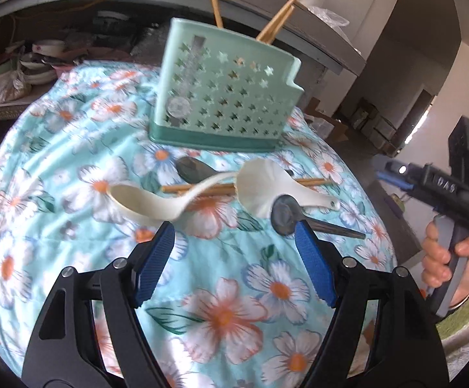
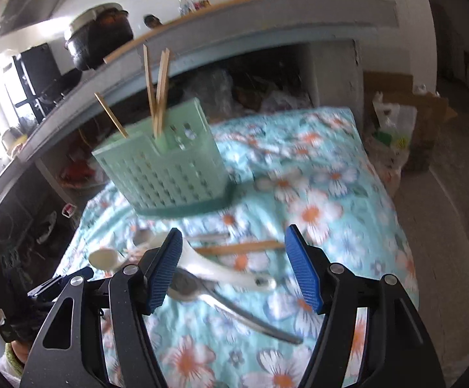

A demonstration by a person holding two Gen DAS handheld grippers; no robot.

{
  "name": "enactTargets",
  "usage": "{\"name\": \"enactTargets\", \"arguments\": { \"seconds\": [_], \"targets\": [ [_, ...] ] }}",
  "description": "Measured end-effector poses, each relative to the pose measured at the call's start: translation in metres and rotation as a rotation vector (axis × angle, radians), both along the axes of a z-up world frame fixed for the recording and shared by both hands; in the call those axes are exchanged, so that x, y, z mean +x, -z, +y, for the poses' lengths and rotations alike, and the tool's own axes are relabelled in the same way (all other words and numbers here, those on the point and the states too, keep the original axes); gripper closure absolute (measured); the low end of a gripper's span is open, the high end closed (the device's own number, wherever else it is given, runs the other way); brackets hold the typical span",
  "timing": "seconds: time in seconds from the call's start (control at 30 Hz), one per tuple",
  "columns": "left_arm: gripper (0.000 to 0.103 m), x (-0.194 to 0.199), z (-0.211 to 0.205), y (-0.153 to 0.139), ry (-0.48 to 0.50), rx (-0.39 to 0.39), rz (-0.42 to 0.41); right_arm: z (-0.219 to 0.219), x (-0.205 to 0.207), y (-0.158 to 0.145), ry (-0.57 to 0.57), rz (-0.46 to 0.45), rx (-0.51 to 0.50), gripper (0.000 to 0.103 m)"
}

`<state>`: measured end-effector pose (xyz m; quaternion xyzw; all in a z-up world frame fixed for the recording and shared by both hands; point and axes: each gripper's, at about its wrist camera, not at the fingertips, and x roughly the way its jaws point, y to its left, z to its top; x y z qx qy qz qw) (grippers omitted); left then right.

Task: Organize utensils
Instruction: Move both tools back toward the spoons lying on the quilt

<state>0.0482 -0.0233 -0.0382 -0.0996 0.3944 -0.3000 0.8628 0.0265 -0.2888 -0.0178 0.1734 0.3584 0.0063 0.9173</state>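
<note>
Desk under floral cloth (image 1: 72,148). Left to right: white soup spoon (image 1: 147,202); dark metal spoon (image 1: 194,168); loose chopsticks (image 1: 215,187); white rice paddle (image 1: 266,190); second metal spoon (image 1: 286,215). Behind them, toward the far edge: green perforated holder (image 1: 224,97), chopsticks upright inside. Left tool (image 1: 234,236) released, empty; right tool (image 2: 234,242) released, empty.

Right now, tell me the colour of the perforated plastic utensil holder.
Mint green with a darker teal base; clearest in the left wrist view.
</note>
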Motion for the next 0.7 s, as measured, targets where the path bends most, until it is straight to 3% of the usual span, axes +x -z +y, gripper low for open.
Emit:
{"name": "enactTargets", "arguments": {
  "seconds": [0.1,0.17,0.3,0.4,0.47,0.7],
  "targets": [
    [0.031,0.002,-0.019,0.015,0.070,-0.062,0.097,-0.008,-0.015,0.023,0.052,0.055,0.003,0.039],
    [0.042,0.006,-0.030,0.024,0.106,-0.111,0.162,-0.015,-0.022,0.030,0.073,0.066,0.003,0.039],
    [0.049,0.013,-0.046,0.040,0.149,-0.235,0.291,-0.022,-0.028,0.028,0.086,0.050,-0.014,0.039],
    [0.052,0.022,-0.050,0.050,0.088,-0.260,0.336,-0.025,-0.028,0.024,0.087,0.034,-0.007,0.039],
    [0.059,0.028,-0.048,0.055,0.031,-0.276,0.357,-0.026,-0.027,0.025,0.079,0.030,0.008,0.039],
    [0.061,0.034,-0.046,0.055,-0.112,-0.299,0.360,-0.026,-0.027,0.026,0.060,0.021,0.029,0.039]
  ]
}}
